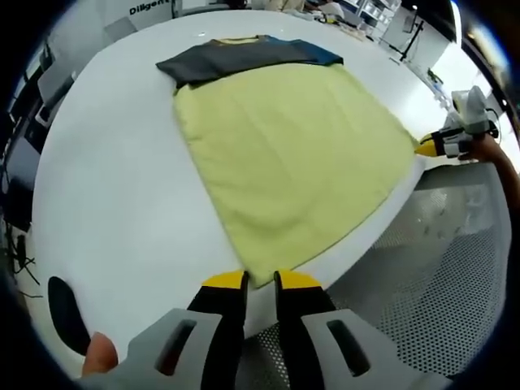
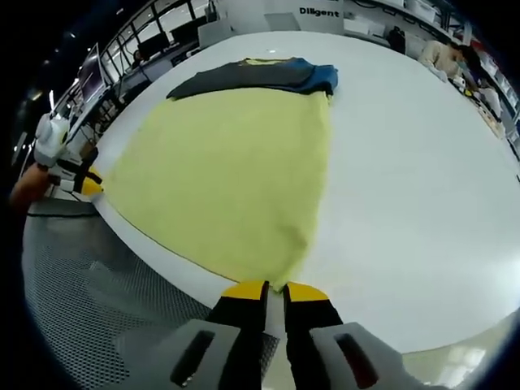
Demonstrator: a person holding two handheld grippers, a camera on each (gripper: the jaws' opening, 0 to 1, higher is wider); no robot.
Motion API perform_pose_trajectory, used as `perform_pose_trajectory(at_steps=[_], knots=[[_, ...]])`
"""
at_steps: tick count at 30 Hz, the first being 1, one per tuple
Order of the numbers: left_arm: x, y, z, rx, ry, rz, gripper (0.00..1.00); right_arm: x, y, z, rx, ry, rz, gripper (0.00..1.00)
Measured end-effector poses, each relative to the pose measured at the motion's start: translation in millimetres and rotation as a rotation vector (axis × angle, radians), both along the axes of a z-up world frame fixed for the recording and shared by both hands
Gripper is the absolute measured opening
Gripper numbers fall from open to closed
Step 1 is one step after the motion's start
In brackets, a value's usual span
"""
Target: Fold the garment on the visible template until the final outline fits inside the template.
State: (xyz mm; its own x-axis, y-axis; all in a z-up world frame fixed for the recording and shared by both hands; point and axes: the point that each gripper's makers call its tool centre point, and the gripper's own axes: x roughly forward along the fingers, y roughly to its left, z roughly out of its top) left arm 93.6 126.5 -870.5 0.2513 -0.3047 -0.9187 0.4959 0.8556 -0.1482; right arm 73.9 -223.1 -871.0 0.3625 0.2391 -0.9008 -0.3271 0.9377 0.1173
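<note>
In the left gripper view, the left gripper [image 1: 260, 282] is reaching in from the bottom, its yellow-tipped jaws standing narrowly apart at the near corner of a yellow garment [image 1: 288, 154]. Whether the jaws are pinching the hem cannot be told. The garment is lying spread flat across a white table [image 1: 114, 187], its body stretching away from the jaws towards a dark grey yoke and a blue sleeve [image 1: 321, 54] at the far end. A perforated metal surface [image 1: 431, 268] is showing beside the table's near edge.

In the right gripper view, the right gripper [image 2: 275, 290] is sitting at the other near corner of the same garment [image 2: 236, 171], jaws likewise narrowly apart, and a grip on the cloth cannot be confirmed. At that view's left edge the left gripper [image 2: 88, 185] is meeting the garment's corner. Beyond the table [image 2: 406, 162], shelving and a person [image 2: 445, 55] are sitting in the background.
</note>
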Motion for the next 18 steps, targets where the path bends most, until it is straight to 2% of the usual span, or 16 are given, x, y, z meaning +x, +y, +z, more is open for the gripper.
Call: perform_pose_trajectory(at_steps=[10,18], knots=[[1.7,0.5,-1.3,-0.012,0.005,0.02,0.0,-0.9,0.3,-1.2,-0.006,0.004,0.02,0.0],[1.3,-0.6,-1.4,-0.007,-0.008,-0.012,0.0,-1.5,0.0,-1.1,-0.008,0.005,0.021,0.0]])
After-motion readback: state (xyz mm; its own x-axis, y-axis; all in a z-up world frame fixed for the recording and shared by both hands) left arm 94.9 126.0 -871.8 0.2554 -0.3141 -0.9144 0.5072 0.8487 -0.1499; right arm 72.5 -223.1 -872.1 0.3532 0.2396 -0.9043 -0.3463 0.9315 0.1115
